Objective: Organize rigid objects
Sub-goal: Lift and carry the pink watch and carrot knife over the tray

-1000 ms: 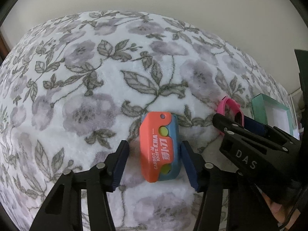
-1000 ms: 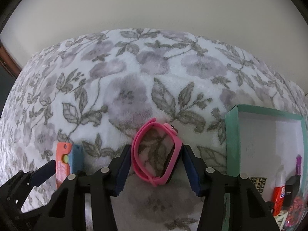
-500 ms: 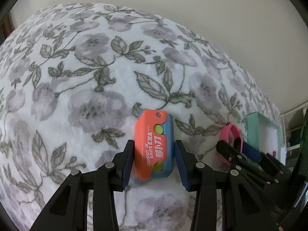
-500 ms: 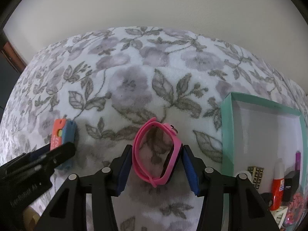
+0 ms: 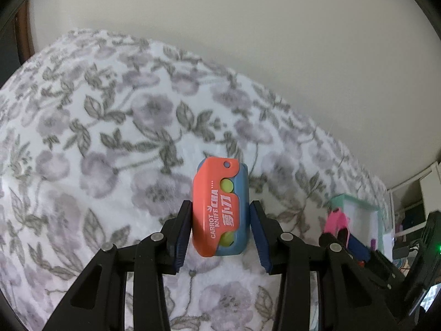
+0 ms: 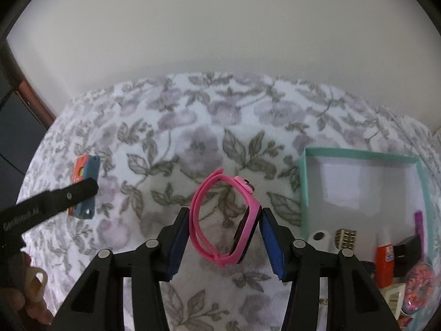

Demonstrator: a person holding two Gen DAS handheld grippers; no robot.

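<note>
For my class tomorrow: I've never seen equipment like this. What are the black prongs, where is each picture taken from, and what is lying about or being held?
There is no robot here. A person holds a hand-operated gripper in each hand, and each gripper carries a wide-angle camera looking forward along its black prongs, the jaws. The left gripper grips an orange-and-blue toy labelled "Carrot Knife". The right gripper grips a pink wristband. Both items appear lifted off the floral blanket. To the right sits a teal box containing small items, among them a glue bottle. The toy and the left gripper also show at the left of the right camera's picture.
</note>
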